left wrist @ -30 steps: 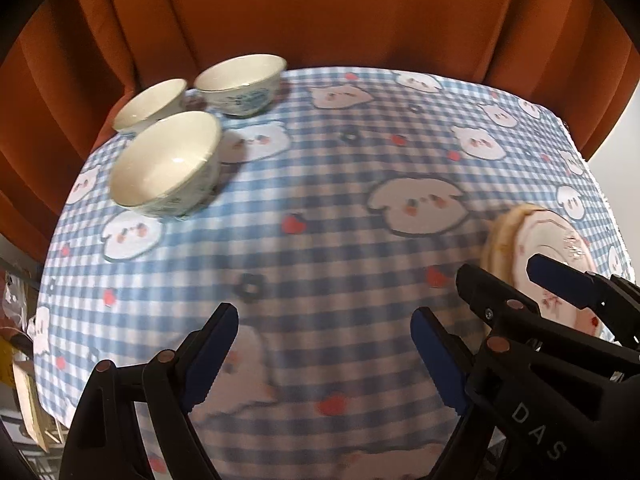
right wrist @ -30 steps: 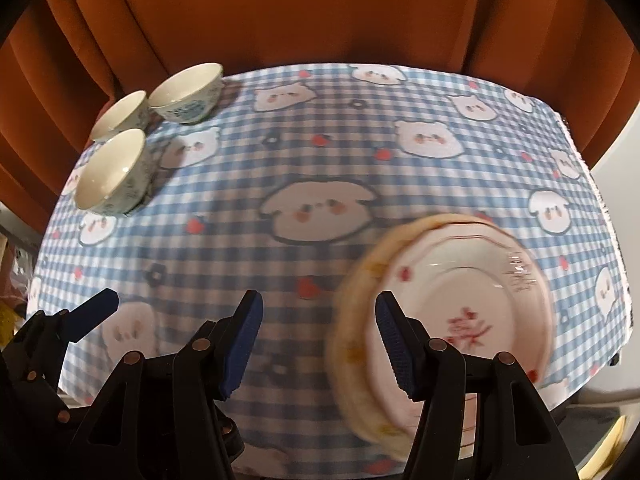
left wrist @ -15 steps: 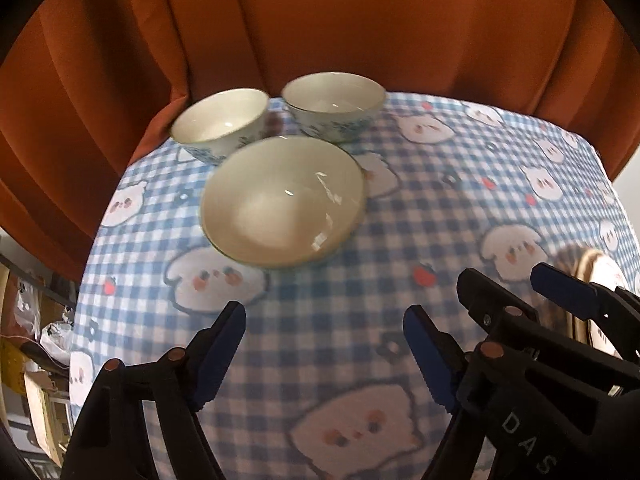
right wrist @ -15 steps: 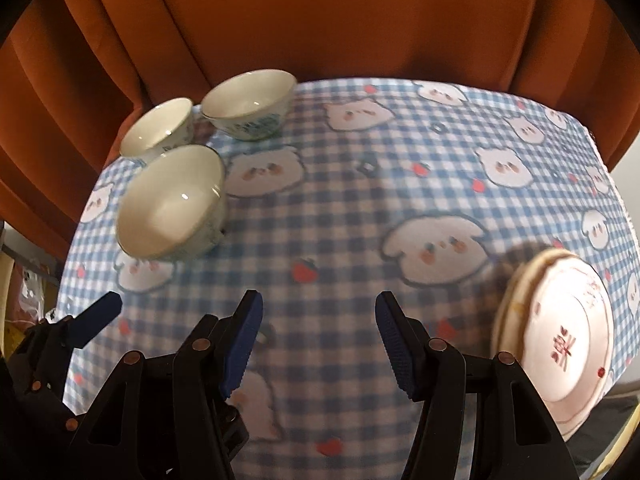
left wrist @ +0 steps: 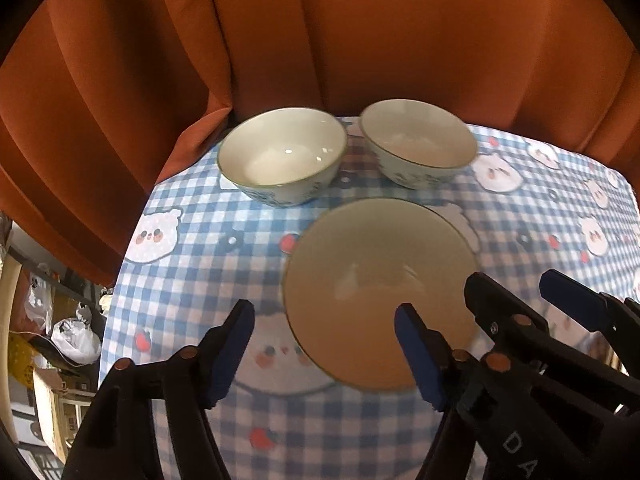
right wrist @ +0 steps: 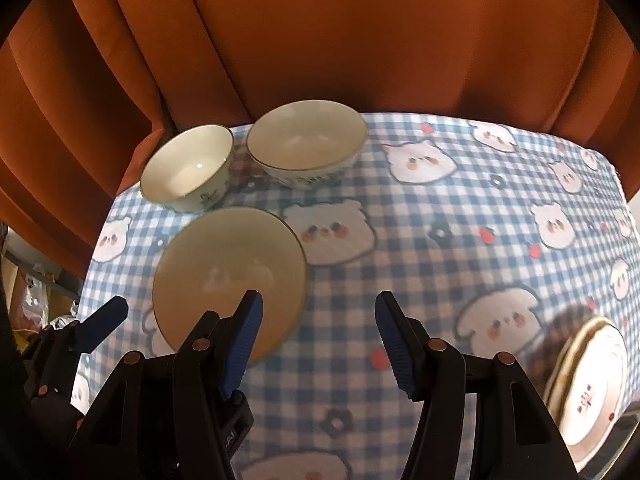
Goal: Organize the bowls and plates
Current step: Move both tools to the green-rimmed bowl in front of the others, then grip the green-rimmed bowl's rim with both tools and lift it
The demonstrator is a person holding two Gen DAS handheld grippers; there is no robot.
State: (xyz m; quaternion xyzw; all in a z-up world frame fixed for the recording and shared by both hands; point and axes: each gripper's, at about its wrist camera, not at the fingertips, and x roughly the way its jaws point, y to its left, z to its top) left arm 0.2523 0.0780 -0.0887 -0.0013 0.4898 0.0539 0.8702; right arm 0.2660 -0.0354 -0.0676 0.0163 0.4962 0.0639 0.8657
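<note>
White bowls sit in a cluster at the desk's (right wrist: 460, 240) far left corner, before a rust curtain (right wrist: 360, 40): a near bowl (left wrist: 380, 292), a left bowl (left wrist: 282, 156) and a right bowl (left wrist: 418, 148), all upright and unstacked. Stacked plates (right wrist: 588, 384) lie well apart at the right edge.

Both grippers hang over the near bowl with fingers spread wide and nothing between them. The left gripper (left wrist: 324, 348) has one finger over the bowl's inside and the other outside its left rim. The right gripper (right wrist: 318, 336) sits just to the bowl's right, its left finger overlapping the rim in the picture.

By my reading, the plates look sorted and the bowls come next, with the approach to the first one under way. The next move would call for lowering one gripper so its fingers straddle the rim, then closing firmly; glazed ware is slippery, so a shallow pinch may let it tip.
</note>
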